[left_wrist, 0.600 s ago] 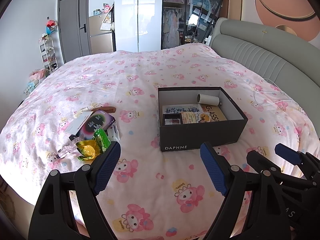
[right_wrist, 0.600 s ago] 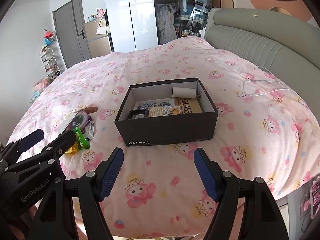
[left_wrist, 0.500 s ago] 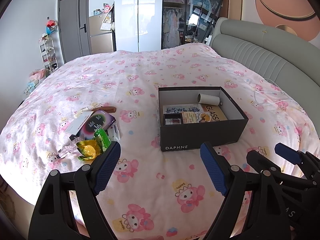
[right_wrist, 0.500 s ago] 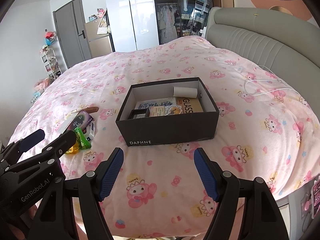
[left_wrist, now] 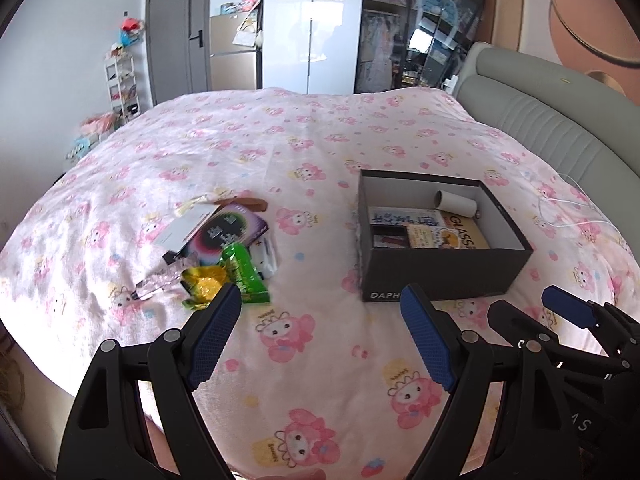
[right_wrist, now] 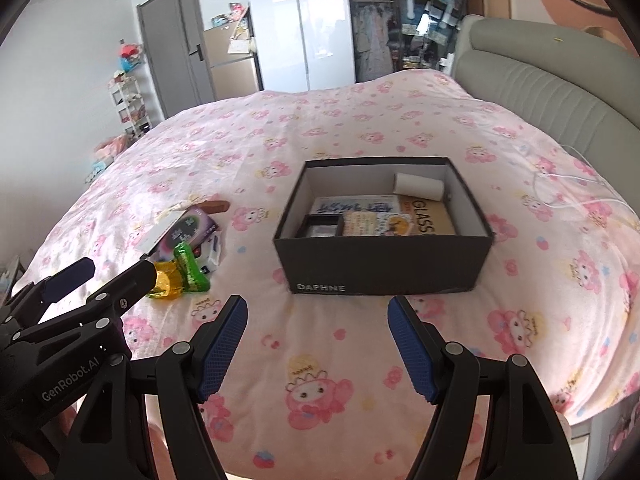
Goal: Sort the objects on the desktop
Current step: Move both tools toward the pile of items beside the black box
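**Inspector:** Currently your left gripper (left_wrist: 320, 320) and your right gripper (right_wrist: 318, 330) both hang above the near edge of the bed (left_wrist: 312, 152), jaws spread wide, nothing between them.

**Operator:** Where are the things to sort?

**Inspector:** A loose heap lies on the bedspread, left of the box (right_wrist: 380, 256): a green packet (left_wrist: 244, 272), a yellow wrapper (left_wrist: 202, 286), a purple carton (left_wrist: 228, 232) with a white card (left_wrist: 186, 228) on it, a clear plastic piece (left_wrist: 158, 282) and a brown stick (left_wrist: 248, 204) behind. The box stands open, well apart from the heap, already holding books (right_wrist: 404, 216) and a paper roll (right_wrist: 418, 186).

**Operator:** Risks?

**Inspector:** Three, in my judgement. The heap overlaps, so closing on the green packet may drag the yellow wrapper along. The bedspread is soft; press down and you could pinch cloth with the item, or the thin card may slip flat under the pads. Your left gripper sits nearest the heap, and the right one is close beside it, so crossing paths toward the box invites a knock. The box wall is tall; a low carry could catch its rim and shift it.
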The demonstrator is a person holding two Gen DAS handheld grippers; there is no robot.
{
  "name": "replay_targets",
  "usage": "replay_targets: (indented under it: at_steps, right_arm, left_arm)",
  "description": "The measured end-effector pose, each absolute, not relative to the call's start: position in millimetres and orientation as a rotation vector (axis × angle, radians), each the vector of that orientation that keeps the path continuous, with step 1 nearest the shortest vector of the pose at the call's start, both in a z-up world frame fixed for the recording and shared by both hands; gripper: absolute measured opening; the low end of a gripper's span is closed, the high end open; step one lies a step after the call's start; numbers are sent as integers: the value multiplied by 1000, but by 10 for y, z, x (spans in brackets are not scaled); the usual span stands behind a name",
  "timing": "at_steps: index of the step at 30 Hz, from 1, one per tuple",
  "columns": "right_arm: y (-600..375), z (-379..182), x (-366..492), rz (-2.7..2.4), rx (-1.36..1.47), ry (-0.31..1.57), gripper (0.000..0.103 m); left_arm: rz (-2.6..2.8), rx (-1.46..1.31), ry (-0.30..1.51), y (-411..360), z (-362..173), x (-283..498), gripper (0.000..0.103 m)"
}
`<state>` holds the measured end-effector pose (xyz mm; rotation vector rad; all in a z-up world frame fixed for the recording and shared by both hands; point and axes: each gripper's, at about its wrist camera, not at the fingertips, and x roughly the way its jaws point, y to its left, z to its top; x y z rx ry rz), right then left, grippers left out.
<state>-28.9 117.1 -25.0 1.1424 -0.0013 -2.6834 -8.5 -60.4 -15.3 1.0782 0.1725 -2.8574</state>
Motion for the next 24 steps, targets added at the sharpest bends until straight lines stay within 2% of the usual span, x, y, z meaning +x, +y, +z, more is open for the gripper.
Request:
replay_targets:
  at_steps: [15, 19, 24]
  right_arm:
    - [192, -452, -523, -2481, 1131, 183, 71]
    - [-97, -571, -616, -2407, 1118, 189, 70]
    - [-439, -846, -795, -2328, 1143, 236, 70]
  left_arm:
    - [-2697, 1095, 365, -1613, -512, -47, 83]
    - [-2669, 1125, 488, -1962, -700, -73, 80]
    - [-2624, 1171, 527, -2235, -1004, -169, 79]
